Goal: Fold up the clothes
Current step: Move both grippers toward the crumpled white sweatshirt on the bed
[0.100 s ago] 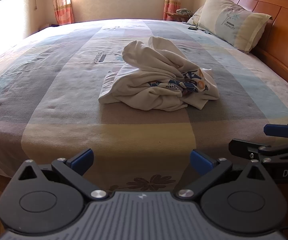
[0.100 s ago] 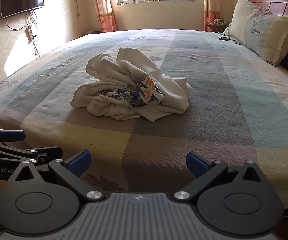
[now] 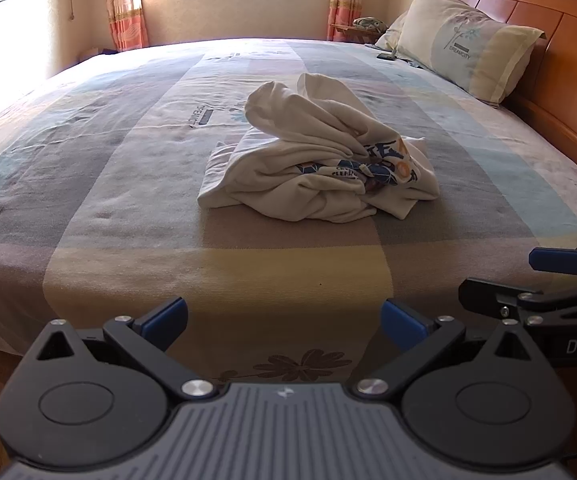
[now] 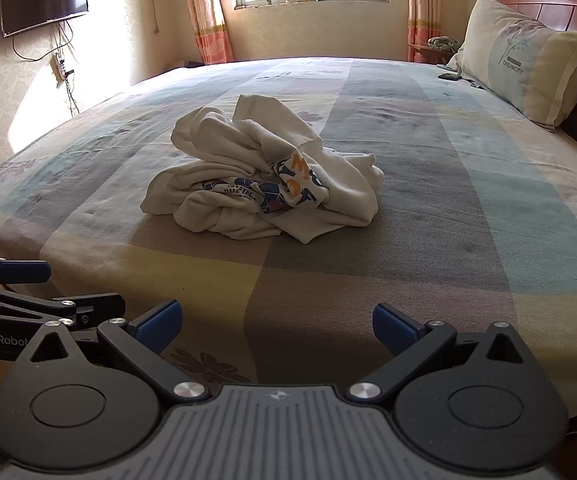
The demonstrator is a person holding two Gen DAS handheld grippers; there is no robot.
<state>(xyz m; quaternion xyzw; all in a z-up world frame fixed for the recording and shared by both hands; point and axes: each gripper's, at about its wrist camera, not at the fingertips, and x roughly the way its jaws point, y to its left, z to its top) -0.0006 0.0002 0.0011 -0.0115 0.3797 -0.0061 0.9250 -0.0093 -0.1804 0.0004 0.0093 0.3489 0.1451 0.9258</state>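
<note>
Starting step: crumpled white shirt [image 3: 320, 160] at frame centre is approached by left hand-held gripper [image 3: 284, 322] and right hand-held gripper [image 4: 276, 320], both spread wide and empty; an edge must be found and pinched.

The pillow [image 3: 468, 40] at the far right reads "DREAMCITY" under a sprig drawing. The bedsheet [image 3: 128, 200] carries the same word beside a dark bar, left of the crumpled white shirt [image 3: 316, 168]. The shirt's print shows "CLEAR" in part. The right tongs [image 3: 548, 308] read "DAS", cut off; the left tongs [image 4: 28, 300] read "GenRobot".
</note>
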